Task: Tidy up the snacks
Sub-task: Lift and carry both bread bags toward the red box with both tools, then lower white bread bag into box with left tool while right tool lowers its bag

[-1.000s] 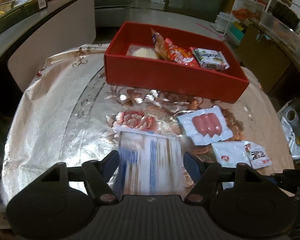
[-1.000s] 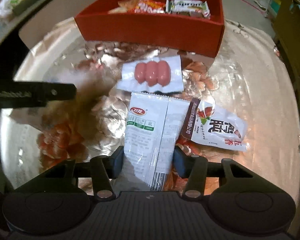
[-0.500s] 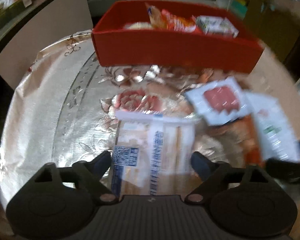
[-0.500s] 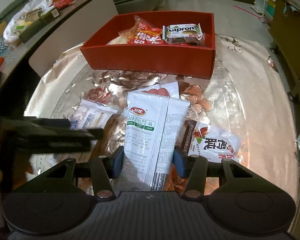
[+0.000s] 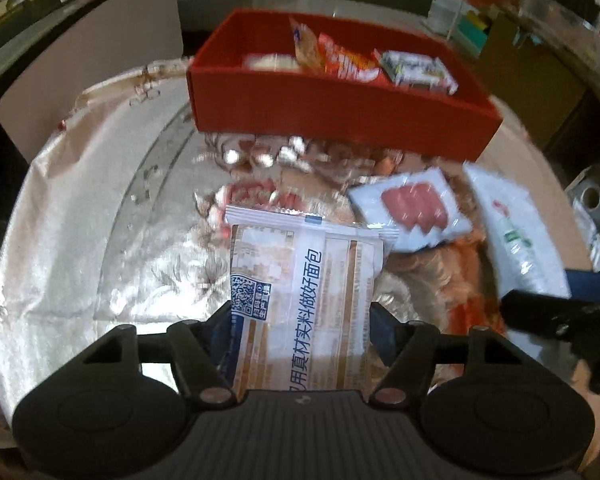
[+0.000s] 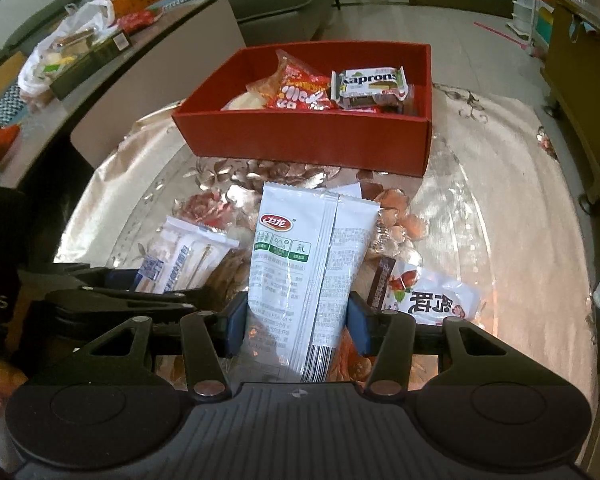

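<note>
Moved: right gripper (image 6: 296,322) has lifted its white packet (image 6: 306,268) off the bench (image 6: 500,208).
Left gripper (image 5: 300,326): jaws closing on bread pack (image 5: 300,280), lengthwise between them.
Right jaws: clamped on packet.
Box (image 6: 308,140): upper centre, straight ahead of both.

The box (image 6: 308,148) stands at the far edge of the desk (image 6: 500,208), well behind the loose packets. In the box, a wafer pack (image 6: 370,82) lies toward its right end, a crisp bag (image 6: 300,92) leans just left of it, and a bun (image 6: 246,102) lies left again. On the desk before the box, the sausage pack (image 5: 414,206) lies near the middle. The bread packet (image 5: 304,292) lies left of it, toward the near edge. The long sachet (image 6: 300,276) sits right of the bread packet, overlapping the sausage pack in the right wrist view. The date packet (image 6: 428,296) lies right of the sachet, near the desk's near edge.
</note>
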